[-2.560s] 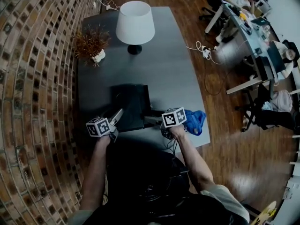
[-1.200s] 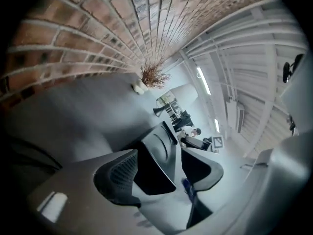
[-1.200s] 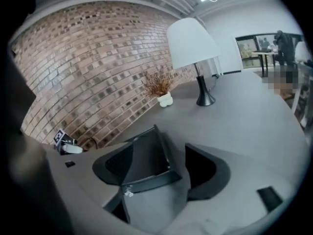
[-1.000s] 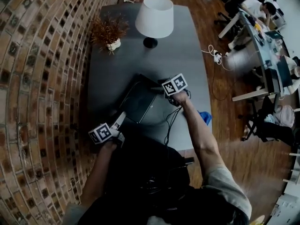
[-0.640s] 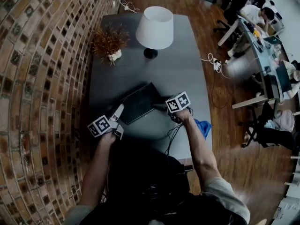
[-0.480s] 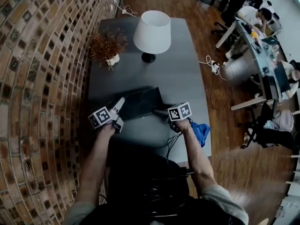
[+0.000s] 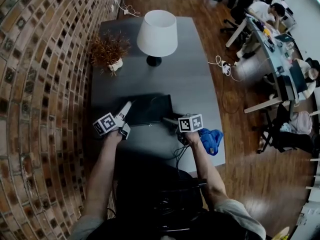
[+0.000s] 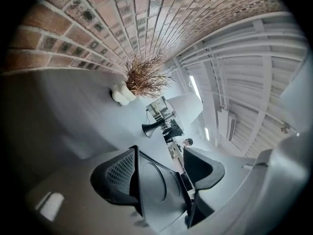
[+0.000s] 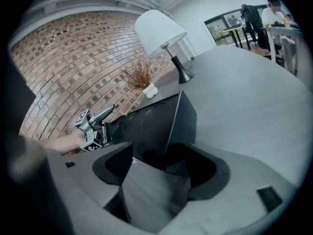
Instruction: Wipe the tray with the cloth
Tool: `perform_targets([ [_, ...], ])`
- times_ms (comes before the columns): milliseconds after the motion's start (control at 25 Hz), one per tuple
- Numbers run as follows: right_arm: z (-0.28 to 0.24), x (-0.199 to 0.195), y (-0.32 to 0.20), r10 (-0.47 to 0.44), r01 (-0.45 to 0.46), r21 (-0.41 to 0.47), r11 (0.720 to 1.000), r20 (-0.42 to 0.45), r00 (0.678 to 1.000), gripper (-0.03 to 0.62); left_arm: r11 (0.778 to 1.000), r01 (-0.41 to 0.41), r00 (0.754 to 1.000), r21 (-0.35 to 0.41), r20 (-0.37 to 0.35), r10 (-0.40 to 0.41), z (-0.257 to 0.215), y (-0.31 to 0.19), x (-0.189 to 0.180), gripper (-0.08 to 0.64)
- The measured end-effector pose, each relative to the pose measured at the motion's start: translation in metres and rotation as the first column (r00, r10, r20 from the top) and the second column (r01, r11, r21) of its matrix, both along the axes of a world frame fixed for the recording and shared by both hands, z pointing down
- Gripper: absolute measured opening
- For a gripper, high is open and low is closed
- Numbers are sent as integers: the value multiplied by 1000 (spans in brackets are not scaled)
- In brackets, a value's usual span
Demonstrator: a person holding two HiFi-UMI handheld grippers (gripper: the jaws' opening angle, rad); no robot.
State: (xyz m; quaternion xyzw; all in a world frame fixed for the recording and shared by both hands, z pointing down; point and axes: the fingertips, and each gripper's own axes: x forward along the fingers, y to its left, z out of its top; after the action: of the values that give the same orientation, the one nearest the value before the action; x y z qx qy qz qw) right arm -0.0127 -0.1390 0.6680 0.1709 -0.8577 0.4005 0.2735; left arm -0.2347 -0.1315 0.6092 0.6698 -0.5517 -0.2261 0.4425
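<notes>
A black tray [image 7: 147, 109] lies on the grey table [image 7: 190, 79], square to its front edge. My left gripper [image 7: 128, 106] is at the tray's left edge. Its jaws have just been closing, and in the left gripper view the tray [image 8: 156, 180] fills the gap, with the pads against its rim. My right gripper [image 7: 168, 120] is at the tray's near right corner. In the right gripper view it [image 9: 156, 153] is shut on the tray [image 9: 151, 124]. The blue cloth [image 7: 210, 140] lies crumpled on the table just right of my right hand, untouched.
A white-shaded lamp [image 7: 156, 31] and a dried plant in a small white pot [image 7: 107, 51] stand at the far end of the table. A brick wall runs along the left. People sit at desks across the wooden floor at the right.
The tray stood diagonal a second ago, with my right gripper at its far corner. It has swung back square while the right gripper drew nearer. My left gripper moved up to the tray's left edge.
</notes>
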Motion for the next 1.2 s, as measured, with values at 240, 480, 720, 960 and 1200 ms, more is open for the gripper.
perform_targets([
  [240,-26,38,-5,169,-175,52,983,109,980,283,1000,-21,999,7,44,21,-7,54,7,285],
  [480,-73,91,0,298,-333,151,931,216,930,246,999,34,999,3,21,-34,-5,116,19,265],
  [720,-101,105,9,295,-342,266,901,203,934,205,998,48,999,31,5,-49,-15,137,37,258],
  [960,-100,91,16,238,-272,322,907,140,961,199,997,49,999,64,-27,-47,-28,138,41,258],
  [1200,-100,87,21,221,-251,327,911,128,967,199,997,40,999,65,-3,-40,-35,136,44,258],
])
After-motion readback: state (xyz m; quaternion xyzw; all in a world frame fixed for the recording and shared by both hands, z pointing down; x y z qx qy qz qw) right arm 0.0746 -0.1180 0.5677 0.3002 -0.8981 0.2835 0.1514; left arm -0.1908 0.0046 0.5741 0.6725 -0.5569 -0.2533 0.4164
